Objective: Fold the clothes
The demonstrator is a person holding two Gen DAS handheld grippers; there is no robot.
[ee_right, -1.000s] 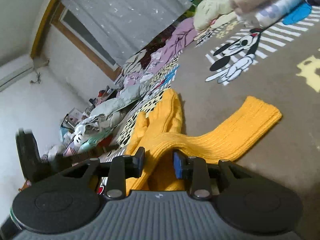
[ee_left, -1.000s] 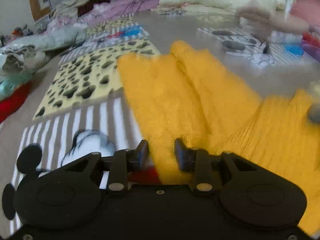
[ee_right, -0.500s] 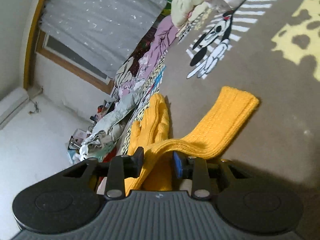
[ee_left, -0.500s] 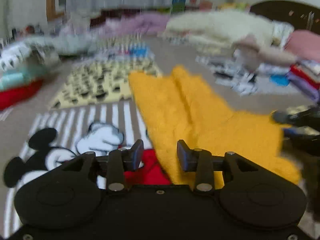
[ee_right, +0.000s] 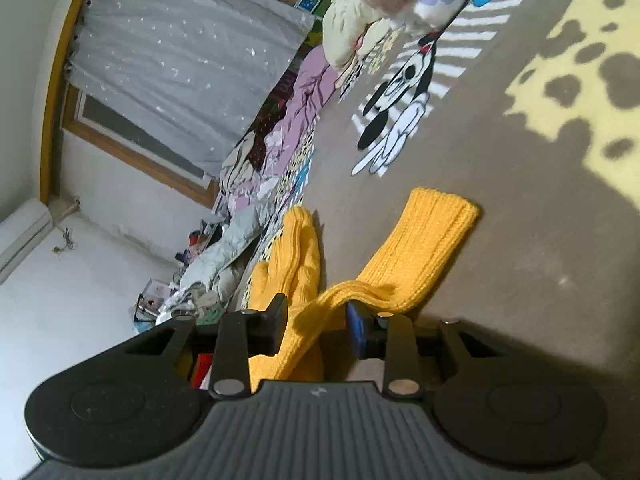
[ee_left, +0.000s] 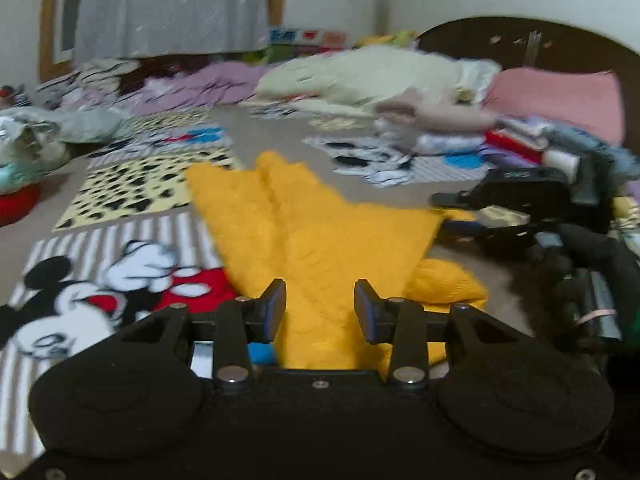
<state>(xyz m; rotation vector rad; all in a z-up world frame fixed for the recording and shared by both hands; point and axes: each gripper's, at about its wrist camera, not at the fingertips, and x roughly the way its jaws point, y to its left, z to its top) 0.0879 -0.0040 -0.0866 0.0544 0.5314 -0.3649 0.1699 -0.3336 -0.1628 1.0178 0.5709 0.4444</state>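
Note:
A yellow knit sweater lies on a cartoon-print bedspread. My left gripper has its jaws apart, and the sweater's near edge runs between them. My right gripper also has its jaws apart, with a raised fold of the sweater between them, touching the right pad. A ribbed sleeve lies flat beyond it. The right gripper also shows in the left wrist view, at the sweater's right edge.
Folded clothes are stacked at the back right near a dark headboard. Loose garments are heaped at the left and along the window side. A curtained window is behind.
The left gripper has tilted up, showing more of the room, with the right gripper entering its view. The right gripper's jaws have widened and it has rolled further; the sweater fold stays between them.

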